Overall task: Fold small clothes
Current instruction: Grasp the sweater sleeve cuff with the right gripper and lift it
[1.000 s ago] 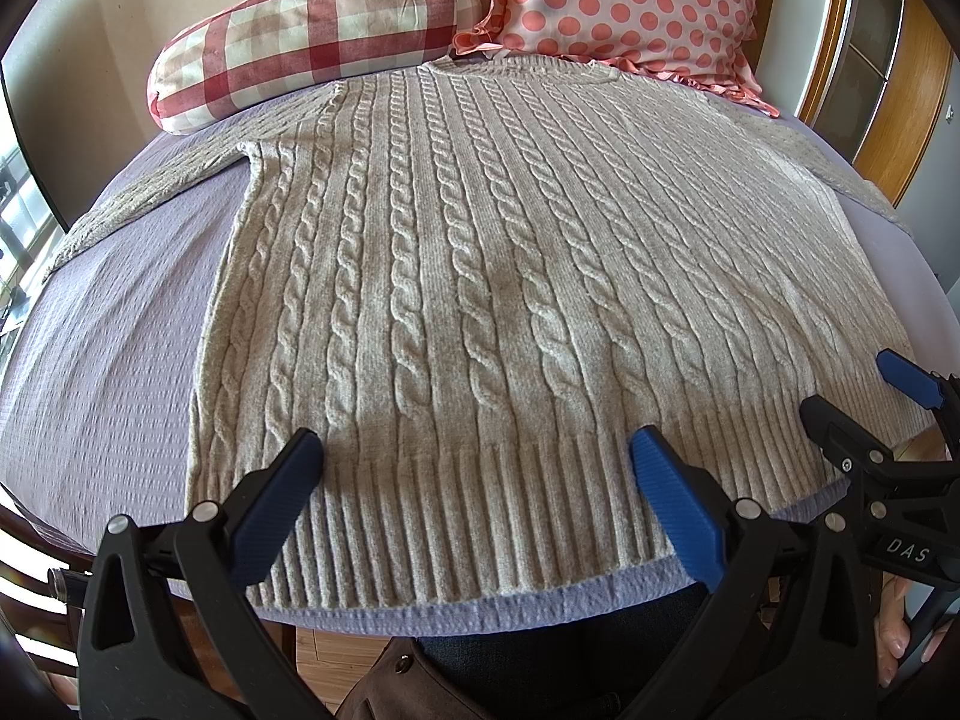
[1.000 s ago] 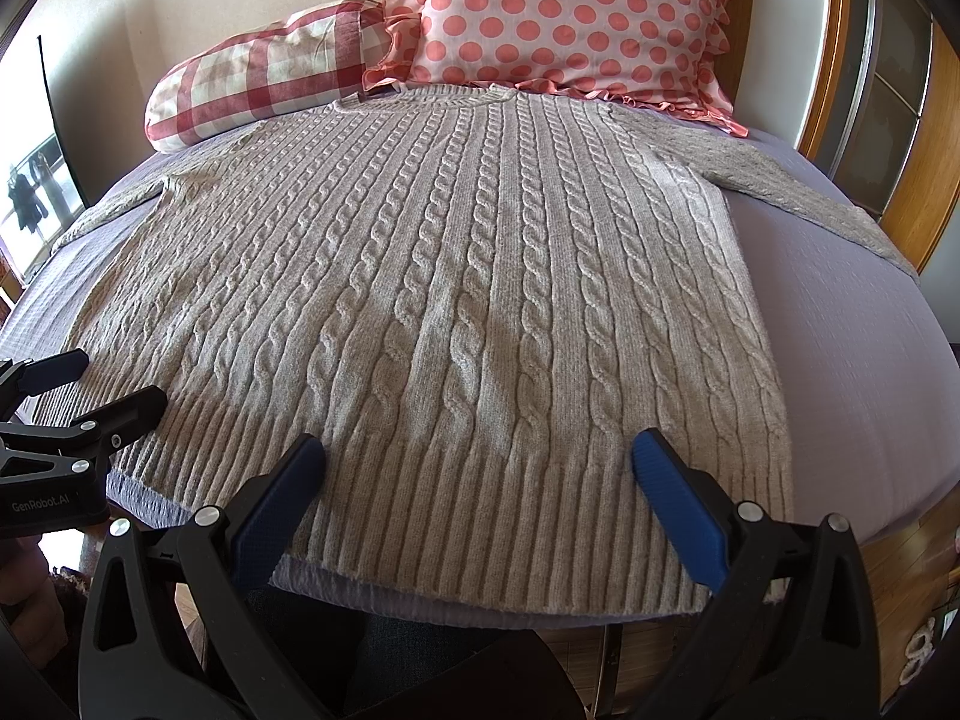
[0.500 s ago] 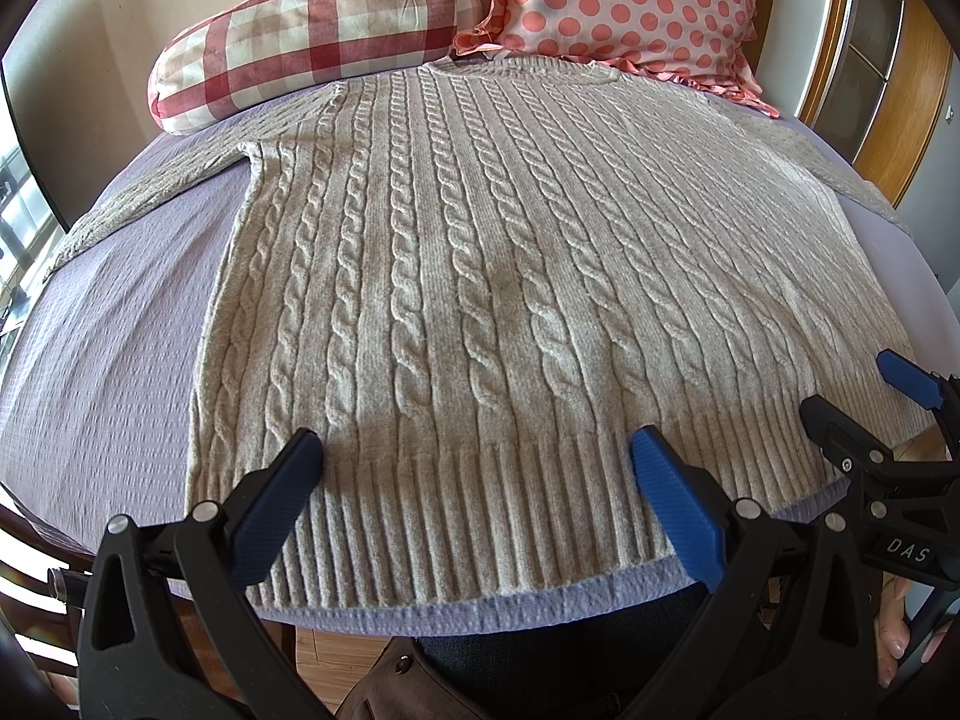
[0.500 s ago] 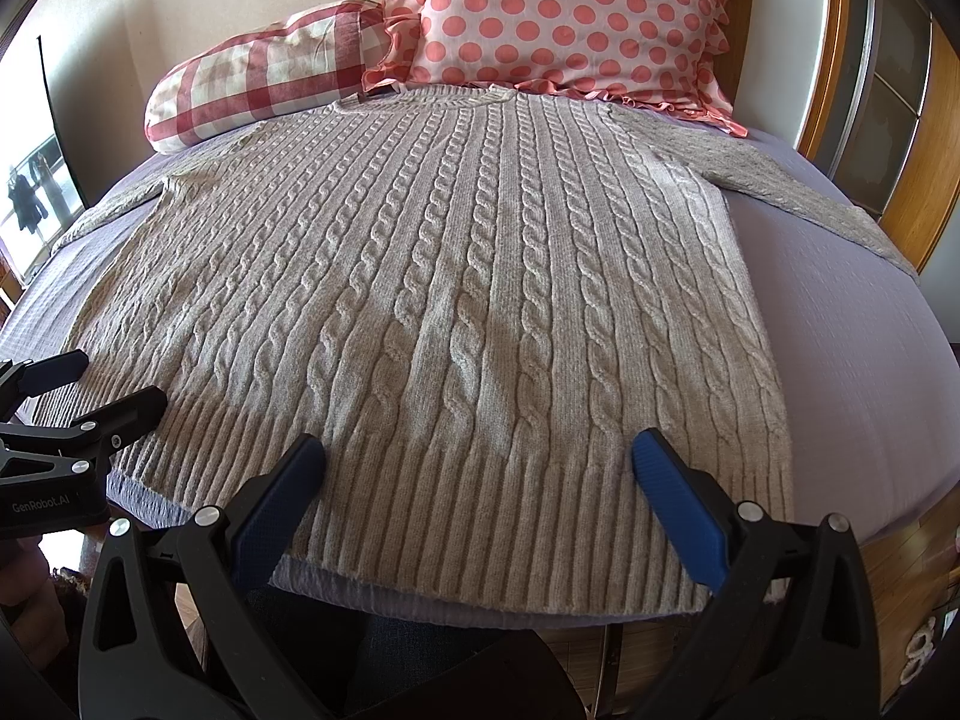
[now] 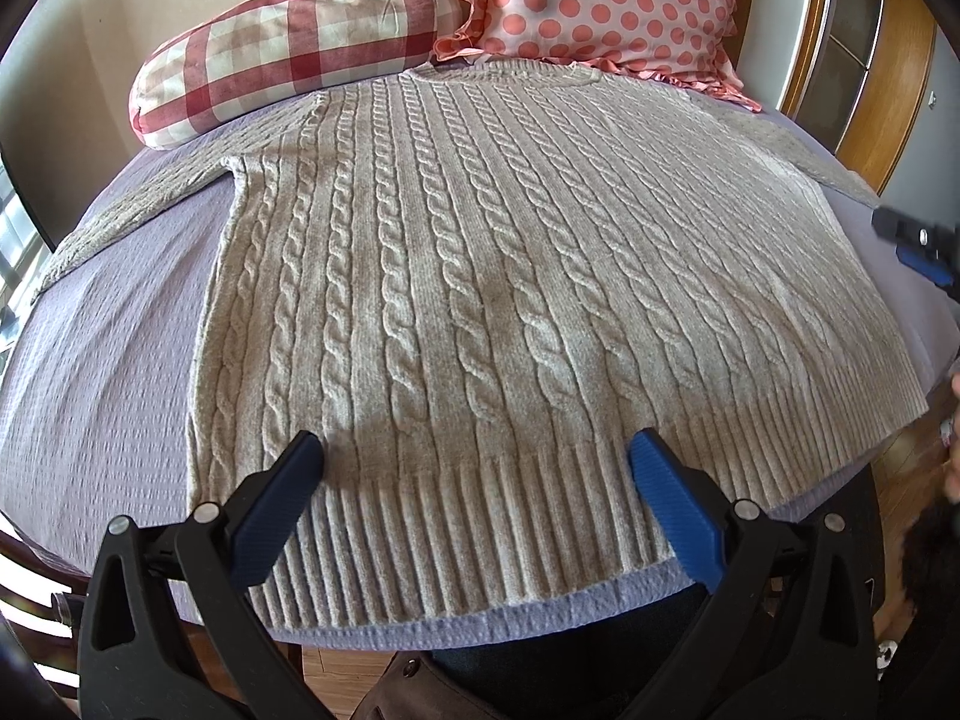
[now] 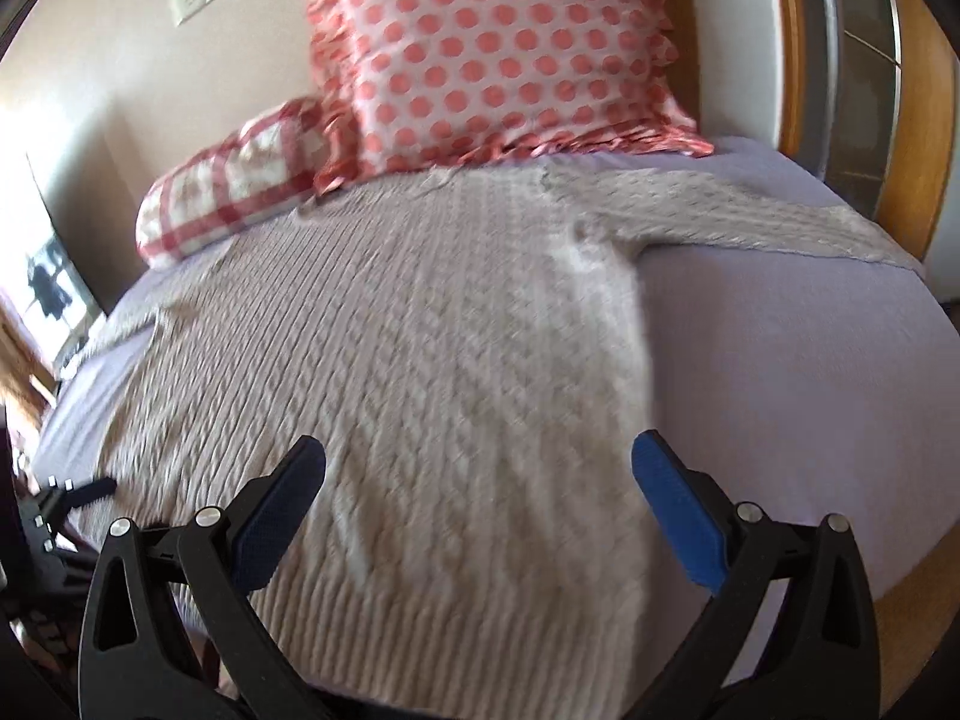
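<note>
A grey cable-knit sweater [image 5: 480, 276] lies flat on the bed, hem toward me, collar at the pillows, sleeves spread to both sides. My left gripper [image 5: 474, 468] is open and empty, just above the ribbed hem. My right gripper [image 6: 477, 474] is open and empty above the sweater's right half; its view is blurred. The right sleeve [image 6: 750, 222] stretches out to the right. The right gripper shows at the right edge of the left wrist view [image 5: 918, 246]. The left gripper shows at the lower left of the right wrist view [image 6: 66, 498].
The bed has a lilac cover [image 5: 102, 360]. A red checked pillow [image 5: 288, 42] and a pink dotted pillow [image 5: 606, 6] lie at the head. A wooden door frame [image 5: 888, 72] stands at the right. The bed's front edge [image 5: 480, 624] is near me.
My right gripper has moved up and forward over the sweater toward its right side, blurring its view. The left gripper has hardly moved. The sweater lies as before.
</note>
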Available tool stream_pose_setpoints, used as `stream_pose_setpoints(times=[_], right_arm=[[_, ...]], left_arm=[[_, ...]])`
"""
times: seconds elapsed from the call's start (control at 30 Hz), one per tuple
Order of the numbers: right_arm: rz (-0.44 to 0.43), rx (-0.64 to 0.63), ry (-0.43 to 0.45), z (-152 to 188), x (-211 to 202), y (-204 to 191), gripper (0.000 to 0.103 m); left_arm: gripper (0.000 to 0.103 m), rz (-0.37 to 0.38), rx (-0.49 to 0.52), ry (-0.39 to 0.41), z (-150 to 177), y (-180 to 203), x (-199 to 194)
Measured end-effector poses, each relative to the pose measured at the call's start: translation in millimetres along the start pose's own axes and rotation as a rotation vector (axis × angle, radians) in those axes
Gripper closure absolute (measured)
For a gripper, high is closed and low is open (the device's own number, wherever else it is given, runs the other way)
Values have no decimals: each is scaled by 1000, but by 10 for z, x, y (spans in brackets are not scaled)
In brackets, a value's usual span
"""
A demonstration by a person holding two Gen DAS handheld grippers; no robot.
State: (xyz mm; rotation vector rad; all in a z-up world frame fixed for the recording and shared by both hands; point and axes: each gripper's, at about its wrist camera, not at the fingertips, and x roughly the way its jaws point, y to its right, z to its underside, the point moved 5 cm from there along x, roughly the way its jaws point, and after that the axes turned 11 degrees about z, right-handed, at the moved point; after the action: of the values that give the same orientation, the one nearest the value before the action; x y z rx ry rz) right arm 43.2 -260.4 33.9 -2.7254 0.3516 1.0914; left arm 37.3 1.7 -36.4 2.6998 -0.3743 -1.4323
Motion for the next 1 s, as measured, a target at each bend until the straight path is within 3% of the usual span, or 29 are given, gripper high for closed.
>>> stream_pose_setpoints(times=[0.1,0.23,0.27,0.37,0.43,0.57,0.7,0.73,0.8,0.83,0.9,1.0], right_arm=[[69,225,21,-510,168,772,1],[161,557,42,-916,493,1854,3],[178,624,39,-958,571,2068,17],[225,776,6,-1045,845,2625,41],[265,835,-16,-1054,1000,2867,48],[281,936,-52,-1001,1270,3087,53],[284,955,-9,-1065,1338,3136,54],[283,953,9,-1076,1368,3134,57],[300,930,11,-1085,1422,3169,75],[300,920,-5,-1085,1443,3173,90],[291,897,34,-1149,1338,3087,92],[267,731,170,-1495,961,2629,93]], left_arm=[[2,86,-50,79,-137,-152,-103],[2,199,-167,234,-399,-513,-247],[2,212,-203,265,-460,-629,-271],[2,205,-285,335,-620,-959,-333],[2,177,-334,363,-712,-1163,-366],[2,120,-397,382,-851,-1497,-395],[2,87,-411,398,-859,-1683,-426],[2,91,-420,408,-850,-1718,-439],[2,97,-450,422,-833,-1810,-453],[2,97,-466,422,-828,-1862,-458],[2,98,-500,423,-811,-2002,-494],[2,49,-553,417,-785,-2286,-586]])
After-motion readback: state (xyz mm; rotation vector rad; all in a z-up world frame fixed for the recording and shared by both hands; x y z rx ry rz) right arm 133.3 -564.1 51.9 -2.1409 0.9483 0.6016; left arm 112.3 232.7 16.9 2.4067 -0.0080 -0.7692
